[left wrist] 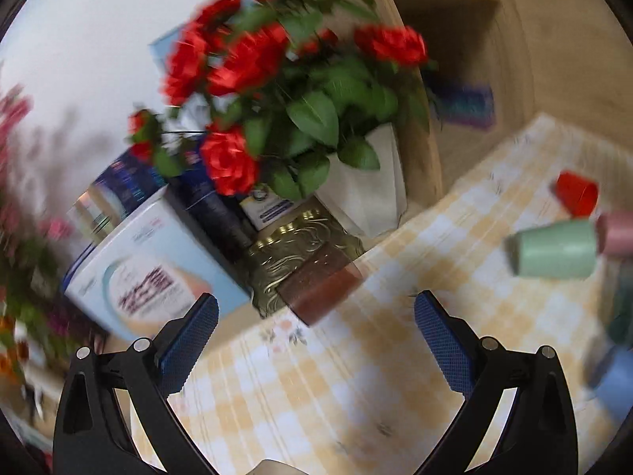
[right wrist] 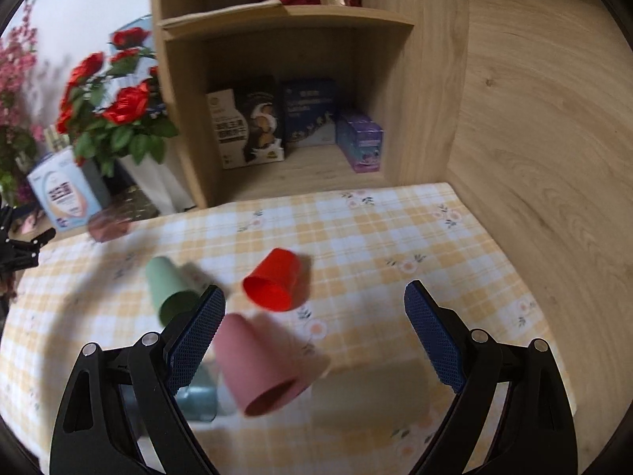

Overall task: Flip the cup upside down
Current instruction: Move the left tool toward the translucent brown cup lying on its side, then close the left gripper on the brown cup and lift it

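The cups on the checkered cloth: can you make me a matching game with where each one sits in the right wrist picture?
Things:
1. red cup
2. green cup
3. pink cup
4. brown cup

Places:
A. nearest, beside the right gripper's left finger
B. far left, by the cloth's edge
C. middle of the cloth
D. left of the red one

Pairs: 1-C, 2-D, 3-A, 4-B

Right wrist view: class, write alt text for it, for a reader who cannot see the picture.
An open right gripper hovers over a yellow checked tablecloth where a pink cup, a red cup and a green cup lie on their sides. Behind stand a wooden shelf of boxes and red roses.
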